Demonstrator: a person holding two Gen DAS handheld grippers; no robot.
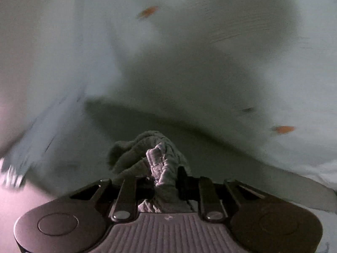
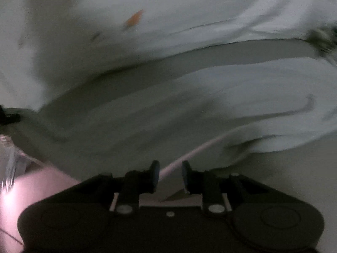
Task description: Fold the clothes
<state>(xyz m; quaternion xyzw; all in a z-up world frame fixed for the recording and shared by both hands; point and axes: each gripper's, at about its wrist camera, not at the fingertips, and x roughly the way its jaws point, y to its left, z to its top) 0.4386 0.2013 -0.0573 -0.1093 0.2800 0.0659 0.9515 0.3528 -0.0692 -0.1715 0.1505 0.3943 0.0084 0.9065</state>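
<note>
A white garment (image 1: 210,52) with small orange marks (image 1: 147,11) fills the left wrist view, heavily blurred. My left gripper (image 1: 164,177) is shut on a crumpled bunch of its fabric (image 1: 147,145), which bulges out ahead of the fingertips. In the right wrist view the same white garment (image 2: 189,105) lies in long folds, with an orange mark (image 2: 133,19) at the upper left. My right gripper (image 2: 170,176) stands with a clear gap between its pads. A thin white hem edge (image 2: 200,149) runs out from that gap to the upper right, and the pads do not press on it.
A pale grey tabletop (image 2: 284,179) shows at the lower right. A pinkish surface (image 2: 42,185) and a clear plastic object (image 2: 8,158) lie at the left edge. A blurred dark shape (image 2: 324,38) sits at the far right. Blue-grey streaks (image 1: 42,137) smear the left wrist view.
</note>
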